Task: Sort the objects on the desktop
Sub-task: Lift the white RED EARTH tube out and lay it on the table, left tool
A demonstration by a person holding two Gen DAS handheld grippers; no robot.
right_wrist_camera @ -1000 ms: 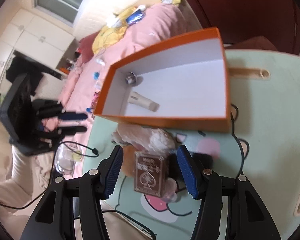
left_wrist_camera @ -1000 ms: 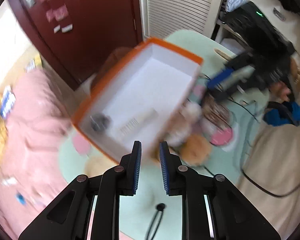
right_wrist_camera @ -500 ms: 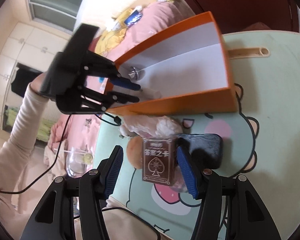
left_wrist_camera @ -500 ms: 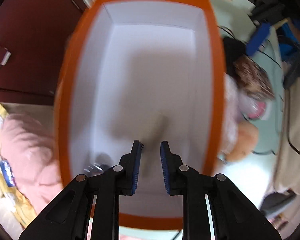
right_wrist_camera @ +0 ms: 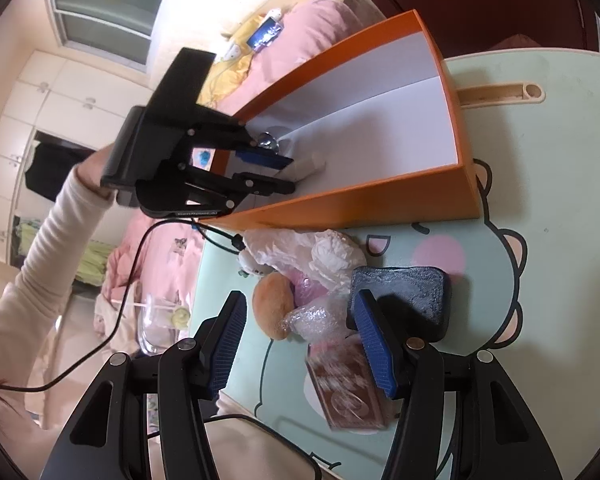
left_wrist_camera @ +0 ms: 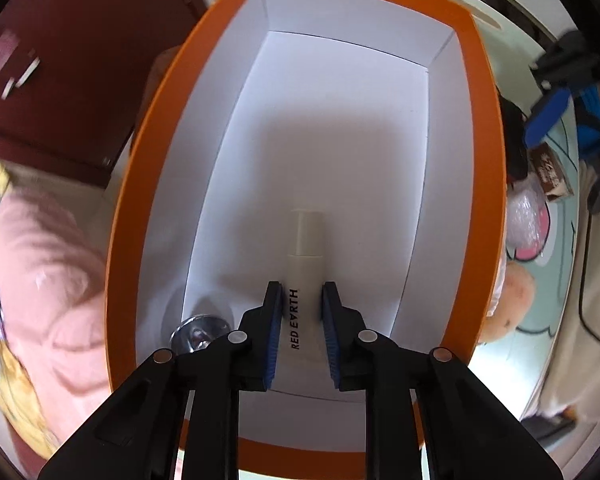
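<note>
An orange box (left_wrist_camera: 486, 128) with a white inside stands on the green table; it also shows in the right wrist view (right_wrist_camera: 364, 204). In it lie a cream "RED EARTH" tube (left_wrist_camera: 303, 276) and a small shiny metal object (left_wrist_camera: 196, 330). My left gripper (left_wrist_camera: 300, 292) is inside the box, its blue pads close on either side of the tube, narrowly apart. It shows from the side in the right wrist view (right_wrist_camera: 288, 174). My right gripper (right_wrist_camera: 300, 320) is wide open and empty above a brown card box (right_wrist_camera: 348, 384), a dark blue case (right_wrist_camera: 404, 296), bubble wrap (right_wrist_camera: 316, 316) and a bun-like toy (right_wrist_camera: 272, 304).
A white plastic bag (right_wrist_camera: 316, 252) lies beside the orange box. A cream tool (right_wrist_camera: 500, 94) lies behind the box. A glass (right_wrist_camera: 160, 320) stands off the table's left edge. A pink bed (right_wrist_camera: 312, 28) is beyond. Cables trail at the left.
My left gripper swung over the orange box and dropped inside it, ending astride the tube. My right gripper pulled back a little from the card box, which now lies flatter.
</note>
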